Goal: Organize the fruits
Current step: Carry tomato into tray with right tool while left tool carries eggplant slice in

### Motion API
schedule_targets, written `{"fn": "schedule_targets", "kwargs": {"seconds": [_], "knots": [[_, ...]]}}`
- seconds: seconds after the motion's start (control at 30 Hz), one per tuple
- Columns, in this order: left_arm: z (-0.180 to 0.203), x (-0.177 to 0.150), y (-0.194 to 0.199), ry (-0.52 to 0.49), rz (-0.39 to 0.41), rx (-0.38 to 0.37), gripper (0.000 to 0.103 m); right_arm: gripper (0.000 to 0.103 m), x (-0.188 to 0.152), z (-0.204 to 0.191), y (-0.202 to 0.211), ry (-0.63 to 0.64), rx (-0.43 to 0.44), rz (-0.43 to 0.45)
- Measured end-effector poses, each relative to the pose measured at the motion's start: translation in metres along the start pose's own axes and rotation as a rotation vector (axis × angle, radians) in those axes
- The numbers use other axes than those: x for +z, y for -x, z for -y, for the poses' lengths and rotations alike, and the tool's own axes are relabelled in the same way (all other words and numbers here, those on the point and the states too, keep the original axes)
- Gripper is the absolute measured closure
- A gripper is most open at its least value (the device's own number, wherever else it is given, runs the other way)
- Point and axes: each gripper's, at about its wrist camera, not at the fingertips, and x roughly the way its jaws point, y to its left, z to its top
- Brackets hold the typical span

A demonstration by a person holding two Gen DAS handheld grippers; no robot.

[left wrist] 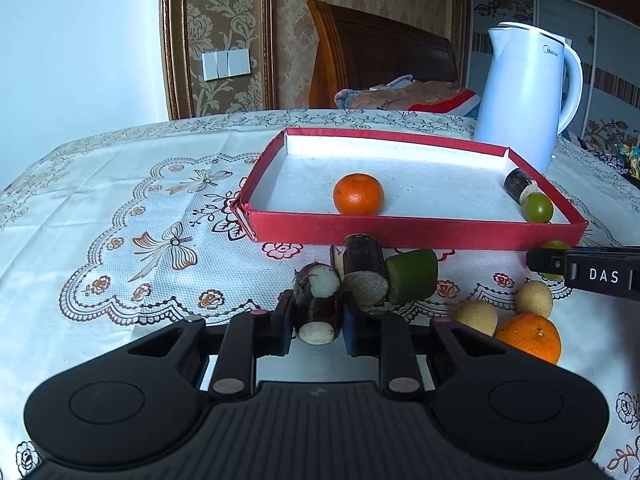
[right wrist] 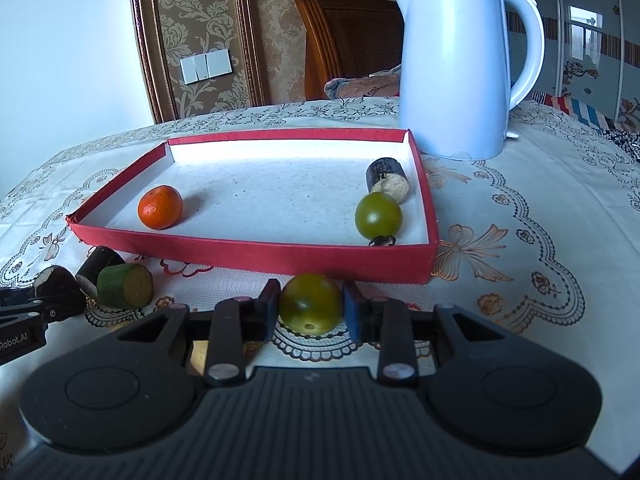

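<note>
My left gripper point(left wrist: 315, 318) is shut on a dark purple sugarcane piece point(left wrist: 318, 304), just in front of the red tray point(left wrist: 420, 232). My right gripper point(right wrist: 310, 307) is shut on a green round fruit point(right wrist: 310, 304) near the tray's front wall point(right wrist: 260, 254). The tray holds an orange point(left wrist: 359, 194), a dark cane piece point(left wrist: 520, 185) and a green fruit point(left wrist: 538, 207); they also show in the right wrist view as the orange point(right wrist: 160, 207), cane piece point(right wrist: 387, 180) and green fruit point(right wrist: 378, 215).
On the cloth before the tray lie another dark cane piece point(left wrist: 365, 268), a green cane piece point(left wrist: 412, 276), two yellowish round fruits point(left wrist: 476, 317), and an orange point(left wrist: 528, 338). A white kettle point(right wrist: 456, 64) stands behind the tray's right corner. The right gripper's side point(left wrist: 592, 270) shows at far right.
</note>
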Motion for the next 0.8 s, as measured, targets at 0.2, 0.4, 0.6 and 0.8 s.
{"fn": "schedule_targets", "kwargs": {"seconds": [0.2, 0.4, 0.6, 0.8], "knots": [[-0.01, 0.003, 0.009, 0.052, 0.05, 0.013, 0.079, 0.072, 0.0, 0.002, 0.007, 0.005, 0.002, 0.032], [-0.005, 0.012, 0.014, 0.036, 0.098, 0.016, 0.079, 0.072, 0.008, 0.008, 0.016, -0.002, 0.0, 0.086], [0.01, 0.034, 0.01, -0.009, 0.134, -0.001, 0.079, 0.072, 0.024, 0.008, 0.007, 0.026, -0.033, 0.103], [0.02, 0.064, -0.016, 0.0, 0.137, 0.001, 0.079, 0.072, 0.048, 0.017, -0.014, 0.013, -0.074, 0.109]]}}
